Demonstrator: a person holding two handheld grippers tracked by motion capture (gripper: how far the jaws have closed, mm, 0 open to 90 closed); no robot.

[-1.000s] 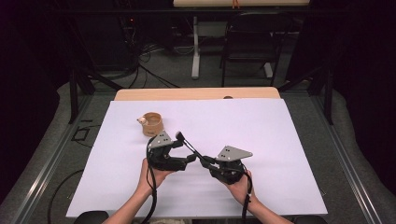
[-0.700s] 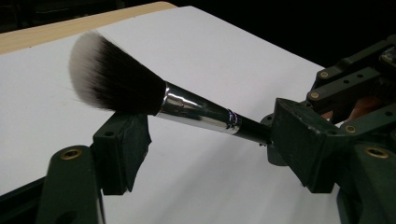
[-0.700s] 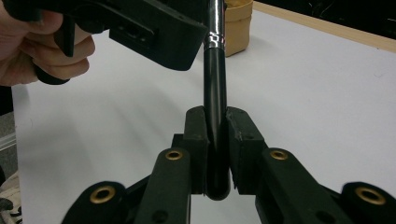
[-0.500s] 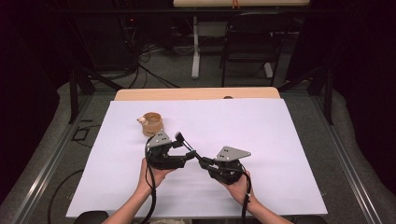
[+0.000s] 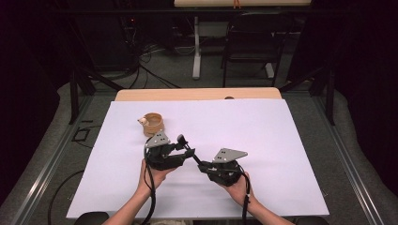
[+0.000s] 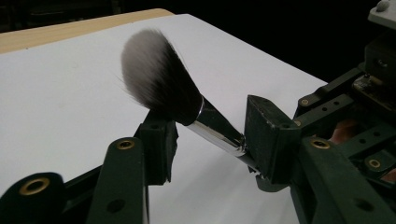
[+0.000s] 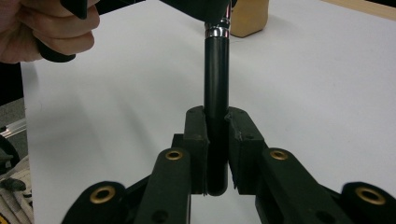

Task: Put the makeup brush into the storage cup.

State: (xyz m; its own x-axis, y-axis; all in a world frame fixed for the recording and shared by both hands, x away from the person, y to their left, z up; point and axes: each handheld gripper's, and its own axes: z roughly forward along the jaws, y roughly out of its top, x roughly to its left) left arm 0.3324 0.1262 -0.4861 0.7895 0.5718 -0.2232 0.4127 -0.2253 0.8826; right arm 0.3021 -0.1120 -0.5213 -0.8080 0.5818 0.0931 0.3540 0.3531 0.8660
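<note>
My right gripper (image 7: pixel 215 140) is closed on the black handle of a makeup brush (image 7: pixel 216 84), with both pads pressing the lower end of the handle. The brush goes from these jaws toward my left gripper (image 6: pixel 205 135). In the left gripper view the silver ferrule and the soft grey-white bristle head (image 6: pixel 156 77) lie between its jaws. One pad seems to touch the ferrule, but there is a gap on the other side, so I judge this gripper is open around the brush and not holding it.

In the high view both grippers, left (image 5: pixel 180 149) and right (image 5: pixel 206 165), meet over the white table cover (image 5: pixel 281 140). A small wooden cup (image 5: pixel 153 124) stands just beyond the left gripper.

I think the step in hand is a handover of the brush between the two grippers. The next move calls for the left jaws to close firmly on the ferrule before the right ones let go.

Compared with one second ago, both grippers sit a little nearer to me; the cup has not moved.
</note>
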